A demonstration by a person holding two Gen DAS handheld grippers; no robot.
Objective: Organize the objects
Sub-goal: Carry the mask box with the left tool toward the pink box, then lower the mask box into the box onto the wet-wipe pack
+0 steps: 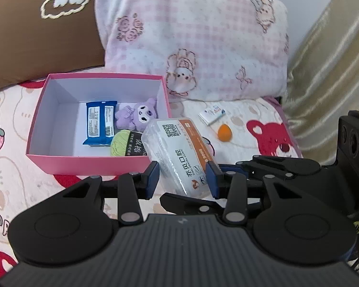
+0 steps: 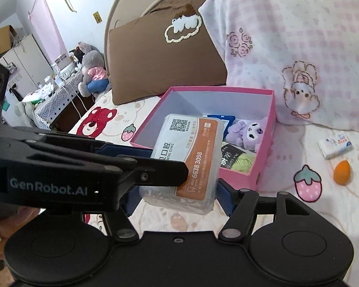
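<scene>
Both grippers, left [image 1: 183, 178] and right [image 2: 174, 197], pinch one clear pack [image 1: 179, 148] in the air just near of the pink box [image 1: 59, 165]; an orange sponge [image 1: 224, 132] lies right.

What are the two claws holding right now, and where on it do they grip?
Both hold one clear tissue pack. The left claw pinches its near end across the width; the right claw clamps the same end from its sides.

Pink box [image 1: 59, 162] left half free; pillow [image 1: 191, 47] apparently blocks behind.
</scene>
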